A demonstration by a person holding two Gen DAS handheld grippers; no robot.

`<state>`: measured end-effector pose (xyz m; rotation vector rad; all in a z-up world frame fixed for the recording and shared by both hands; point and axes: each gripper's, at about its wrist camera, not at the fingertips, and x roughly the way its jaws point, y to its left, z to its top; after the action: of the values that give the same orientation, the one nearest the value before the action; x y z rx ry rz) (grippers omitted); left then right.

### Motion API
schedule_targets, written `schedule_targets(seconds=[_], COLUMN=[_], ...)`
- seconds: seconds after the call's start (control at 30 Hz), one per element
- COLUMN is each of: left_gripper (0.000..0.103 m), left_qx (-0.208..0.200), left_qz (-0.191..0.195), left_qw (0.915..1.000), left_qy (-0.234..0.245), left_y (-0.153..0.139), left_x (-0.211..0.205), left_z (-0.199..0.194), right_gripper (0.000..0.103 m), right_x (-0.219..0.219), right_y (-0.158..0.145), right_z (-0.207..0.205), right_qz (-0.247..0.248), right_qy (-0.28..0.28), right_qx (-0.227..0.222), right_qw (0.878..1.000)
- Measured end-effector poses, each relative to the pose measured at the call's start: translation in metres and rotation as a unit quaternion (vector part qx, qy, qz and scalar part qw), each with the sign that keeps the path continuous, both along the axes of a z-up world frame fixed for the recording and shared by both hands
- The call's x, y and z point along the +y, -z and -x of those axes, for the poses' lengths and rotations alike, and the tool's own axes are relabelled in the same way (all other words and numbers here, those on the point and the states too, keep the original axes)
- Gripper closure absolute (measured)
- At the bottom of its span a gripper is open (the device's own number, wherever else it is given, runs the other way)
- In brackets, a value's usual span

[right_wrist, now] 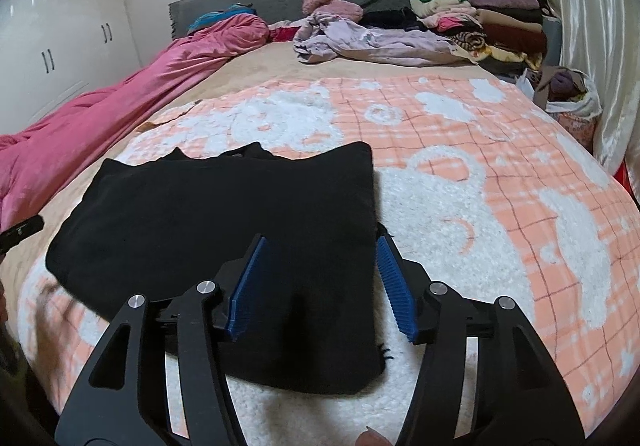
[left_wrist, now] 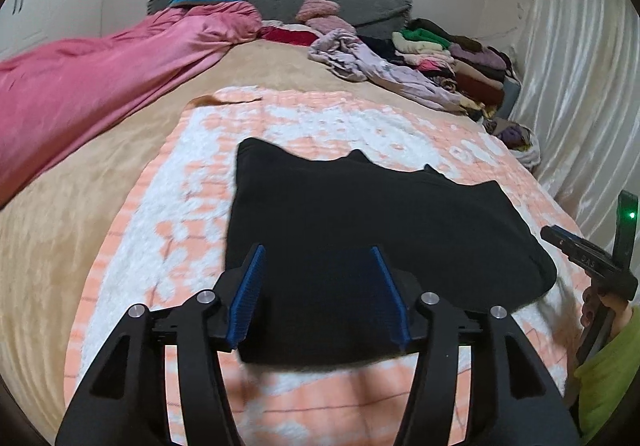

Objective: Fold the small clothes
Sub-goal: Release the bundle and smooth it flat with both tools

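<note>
Black folded fabric garment [left_wrist: 360, 238] lies flat on the peach-and-white patterned fleece blanket [right_wrist: 500, 173] covering the bed. Left gripper [left_wrist: 318, 252] and right gripper [right_wrist: 320, 242] hover above it, both spread apart and holding nothing.

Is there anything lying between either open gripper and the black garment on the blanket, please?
Nothing visible does. The black garment lies flat on the peach and white blanket; the left gripper and right gripper both hover directly over its near edge, jaws open. The clothes pile sits far behind.
</note>
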<state>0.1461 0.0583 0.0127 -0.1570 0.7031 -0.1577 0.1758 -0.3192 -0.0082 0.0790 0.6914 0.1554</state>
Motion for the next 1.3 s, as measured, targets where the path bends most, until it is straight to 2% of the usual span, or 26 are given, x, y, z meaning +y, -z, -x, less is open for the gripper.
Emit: schedule_targets(seconds=[0.07, 0.1, 0.27, 0.5, 0.57, 1.0, 1.1, 1.2, 1.3], left_gripper=[0.042, 0.042, 0.032, 0.030, 0.026, 0.025, 0.025, 0.025, 0.024], left_qx=[0.002, 0.002, -0.001, 0.001, 0.003, 0.019, 0.038, 0.063, 0.068], left_qz=[-0.005, -0.008, -0.021, -0.039, -0.047, -0.042, -0.046, -0.032, -0.021], left_qw=[1.0000, 0.9999, 0.9994, 0.9987, 0.9984, 0.9986, 0.9981, 0.9975, 0.9975], left_qy=[0.008, 0.013, 0.026, 0.031, 0.032, 0.025, 0.013, 0.005, 0.003], left_y=[0.000, -0.001, -0.004, -0.005, -0.003, 0.019, 0.033, 0.048, 0.055], left_x=[-0.009, -0.013, -0.026, -0.036, -0.037, -0.025, -0.019, -0.008, -0.003], left_z=[-0.003, -0.004, -0.014, -0.037, -0.045, -0.083, -0.091, -0.100, -0.102], right_gripper=[0.051, 0.047, 0.036, 0.031, 0.029, 0.026, 0.025, 0.025, 0.024], right_x=[0.004, 0.006, 0.014, 0.022, 0.025, 0.050, 0.055, 0.057, 0.057], right_y=[-0.001, -0.001, -0.003, -0.003, -0.003, -0.001, 0.002, 0.006, 0.012], right_z=[-0.001, -0.001, -0.001, -0.004, -0.007, -0.024, -0.030, -0.042, -0.056], right_qz=[0.003, 0.005, 0.014, 0.024, 0.028, 0.035, 0.046, 0.051, 0.044], right_qy=[-0.005, -0.006, -0.009, -0.018, -0.022, -0.058, -0.062, -0.059, -0.066], right_qx=[-0.001, -0.001, -0.009, -0.013, -0.014, -0.008, -0.002, 0.011, 0.032], right_qw=[1.000, 1.000, 1.000, 0.999, 0.999, 0.998, 0.997, 0.997, 0.996])
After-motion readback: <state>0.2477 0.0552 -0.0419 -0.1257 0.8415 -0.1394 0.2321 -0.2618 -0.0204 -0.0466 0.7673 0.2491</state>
